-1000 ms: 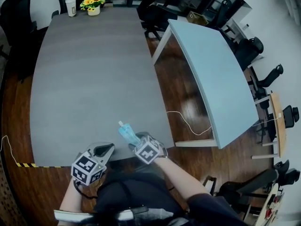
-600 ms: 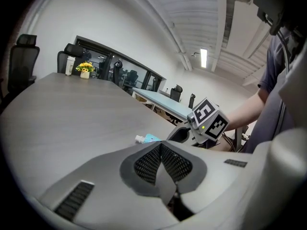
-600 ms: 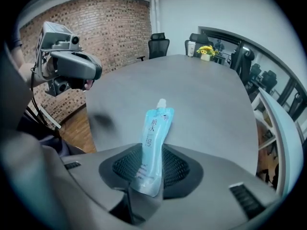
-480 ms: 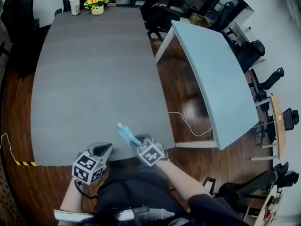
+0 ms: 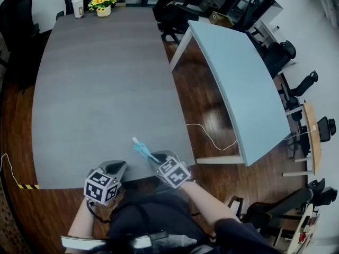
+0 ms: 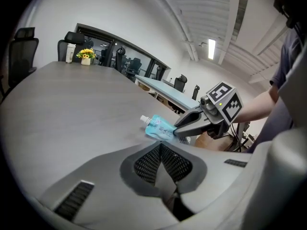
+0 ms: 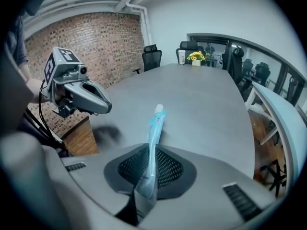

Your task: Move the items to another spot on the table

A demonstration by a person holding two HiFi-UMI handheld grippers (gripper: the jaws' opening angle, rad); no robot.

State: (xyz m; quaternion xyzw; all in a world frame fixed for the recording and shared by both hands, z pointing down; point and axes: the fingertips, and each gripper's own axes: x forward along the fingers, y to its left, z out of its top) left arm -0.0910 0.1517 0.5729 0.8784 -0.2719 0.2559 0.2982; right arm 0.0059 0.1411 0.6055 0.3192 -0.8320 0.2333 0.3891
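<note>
A light-blue spout pouch with a white cap (image 5: pixel 141 148) hangs just above the near edge of the grey table (image 5: pixel 100 78). My right gripper (image 5: pixel 152 157) is shut on its lower end, and its jaws have just been closing on it. In the right gripper view the pouch (image 7: pixel 154 138) stands edge-on between the jaws, cap pointing away. My left gripper (image 5: pixel 114 168) hovers at the table's near edge, left of the pouch, shut with nothing in it. In the left gripper view the pouch (image 6: pixel 158 127) juts from the right gripper (image 6: pixel 189 124).
A paper cup (image 5: pixel 78 6) and a pot of yellow flowers (image 5: pixel 103 4) stand at the table's far end. A pale blue table (image 5: pixel 238 83) lies to the right across a wooden floor gap with a white cable (image 5: pixel 212 139). Office chairs ring the room.
The right gripper's jaws have closed on the pouch and raised it slightly off the table. The left gripper has sunk a little towards the table edge.
</note>
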